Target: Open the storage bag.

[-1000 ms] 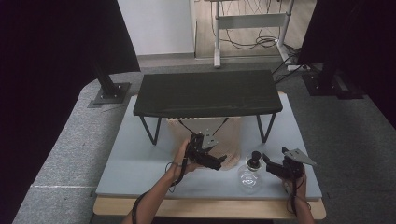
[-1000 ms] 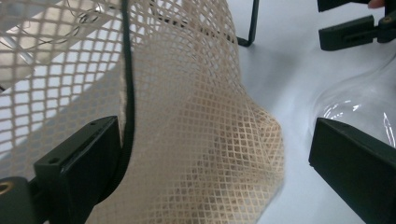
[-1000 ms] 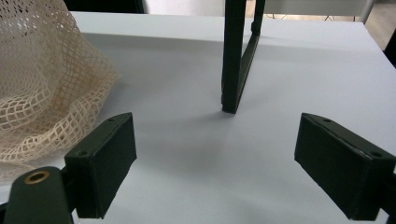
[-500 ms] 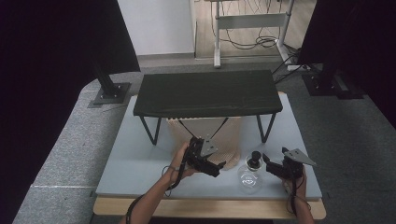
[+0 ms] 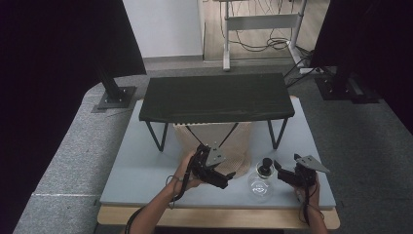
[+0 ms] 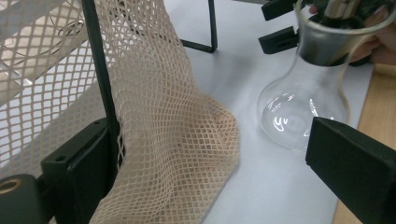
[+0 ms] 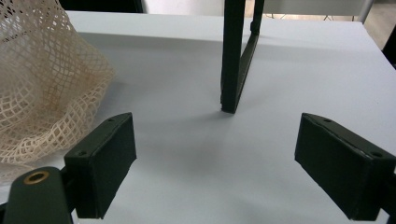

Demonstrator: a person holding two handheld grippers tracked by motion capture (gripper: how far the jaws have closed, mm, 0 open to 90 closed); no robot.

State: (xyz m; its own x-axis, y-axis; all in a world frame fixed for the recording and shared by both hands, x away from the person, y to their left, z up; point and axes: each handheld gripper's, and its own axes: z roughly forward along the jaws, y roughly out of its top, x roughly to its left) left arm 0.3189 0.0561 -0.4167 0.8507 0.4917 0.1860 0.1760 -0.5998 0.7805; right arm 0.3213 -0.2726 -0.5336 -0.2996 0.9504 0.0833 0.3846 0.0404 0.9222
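Note:
A beige mesh bag (image 5: 239,145) hangs under a black stand (image 5: 216,97) and slumps onto the grey table (image 5: 141,175). My left gripper (image 5: 225,178) is at the bag's front edge. In the left gripper view it (image 6: 205,140) is open, with the mesh (image 6: 177,135) draped between its jaws and a thin black bar (image 6: 99,70) in front. A clear glass flask (image 5: 259,186) with a black stopper (image 5: 265,166) stands just right of it (image 6: 303,105). My right gripper (image 5: 282,172) is open beside the flask, with nothing between its jaws (image 7: 215,135).
The stand's right leg (image 7: 233,60) rises ahead of the right gripper. Mesh (image 7: 46,84) lies to its left. The table's wooden front edge (image 5: 219,217) runs close behind both hands. Black stands and monitors flank the table at the back.
My left gripper has shifted a little nearer the front edge and towards the flask. The right gripper has barely moved.

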